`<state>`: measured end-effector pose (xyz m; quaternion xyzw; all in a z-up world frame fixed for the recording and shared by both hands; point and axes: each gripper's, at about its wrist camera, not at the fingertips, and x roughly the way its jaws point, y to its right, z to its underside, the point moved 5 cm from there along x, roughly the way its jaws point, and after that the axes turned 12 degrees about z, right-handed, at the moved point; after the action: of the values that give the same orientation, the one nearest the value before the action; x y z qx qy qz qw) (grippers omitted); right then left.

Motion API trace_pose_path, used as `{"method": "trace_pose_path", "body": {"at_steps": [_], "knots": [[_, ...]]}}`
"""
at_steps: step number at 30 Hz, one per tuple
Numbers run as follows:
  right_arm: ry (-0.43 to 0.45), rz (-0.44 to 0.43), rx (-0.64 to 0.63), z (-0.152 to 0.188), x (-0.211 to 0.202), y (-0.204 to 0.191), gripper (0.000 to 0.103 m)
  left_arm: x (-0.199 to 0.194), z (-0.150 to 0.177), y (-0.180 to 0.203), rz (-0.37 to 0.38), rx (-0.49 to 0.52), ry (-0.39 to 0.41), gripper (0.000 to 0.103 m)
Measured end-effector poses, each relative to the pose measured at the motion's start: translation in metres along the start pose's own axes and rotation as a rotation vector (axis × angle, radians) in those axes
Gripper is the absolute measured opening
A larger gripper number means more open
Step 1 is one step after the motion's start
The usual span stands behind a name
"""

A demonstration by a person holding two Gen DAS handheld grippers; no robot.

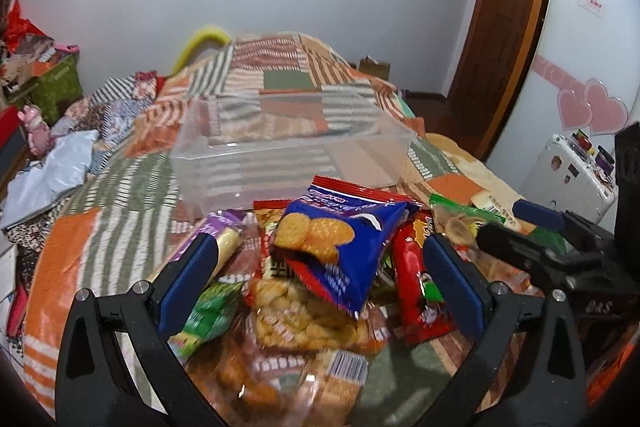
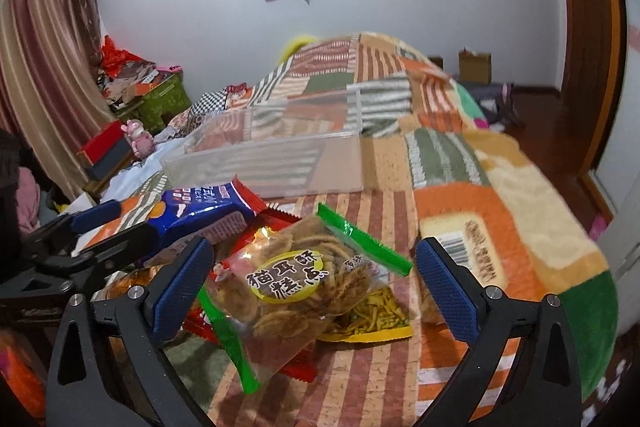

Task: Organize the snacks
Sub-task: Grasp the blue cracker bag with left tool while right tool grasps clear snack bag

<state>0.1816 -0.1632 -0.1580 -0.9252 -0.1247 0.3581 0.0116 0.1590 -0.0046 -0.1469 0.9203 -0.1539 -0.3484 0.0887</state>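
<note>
A pile of snack packets lies on a patchwork bedspread [image 1: 120, 211]. In the left wrist view a blue cracker bag [image 1: 340, 243] sits on top of the pile, between the fingers of my open left gripper [image 1: 320, 279], which hovers just over it. A clear plastic bin [image 1: 288, 147] stands empty behind the pile. In the right wrist view my open right gripper [image 2: 316, 283] straddles a clear green-edged bag of brown crisps [image 2: 296, 287] without touching it. The bin [image 2: 272, 159] and blue bag [image 2: 204, 211] show there too.
Around the blue bag lie a red packet [image 1: 416, 267], a clear bag of yellow puffs [image 1: 304, 319] and a green packet [image 1: 208, 315]. A wrapped cake slice [image 2: 464, 247] lies right of the right gripper. Bed edge and floor lie to the right; clutter to the left.
</note>
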Motion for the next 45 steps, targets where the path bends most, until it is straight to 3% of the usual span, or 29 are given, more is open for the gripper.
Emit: {"method": "trace_pose_path", "body": {"at_steps": [5,9,14,18,24,33,40,45], "knots": [[-0.024,-0.004,-0.004,0.006,0.005,-0.002,0.097,0.021,-0.005,-0.006,0.038,-0.038,-0.050,0.103],[-0.020,0.001,-0.006,0.004,0.006,-0.004,0.094,0.029,-0.008,-0.007,0.036,-0.038,-0.045,0.103],[-0.027,0.006,-0.011,0.004,0.006,-0.004,0.087,0.039,-0.008,-0.007,0.056,-0.037,-0.060,0.086],[-0.043,0.009,0.008,0.003,0.003,0.002,0.080,0.039,-0.007,-0.006,0.050,-0.027,-0.052,0.083],[-0.057,0.012,0.032,0.005,-0.004,0.004,0.080,0.034,-0.003,-0.008,0.037,-0.015,-0.033,0.073],[-0.120,-0.019,0.071,0.011,0.013,-0.003,0.080,0.015,0.007,-0.008,-0.002,0.032,-0.001,0.072],[-0.130,-0.037,0.046,0.010,0.022,-0.014,0.080,0.010,0.012,-0.016,0.011,0.006,-0.001,0.072],[-0.121,-0.053,0.043,0.010,0.022,-0.013,0.066,0.015,0.010,-0.013,-0.011,0.030,-0.016,0.074]]}}
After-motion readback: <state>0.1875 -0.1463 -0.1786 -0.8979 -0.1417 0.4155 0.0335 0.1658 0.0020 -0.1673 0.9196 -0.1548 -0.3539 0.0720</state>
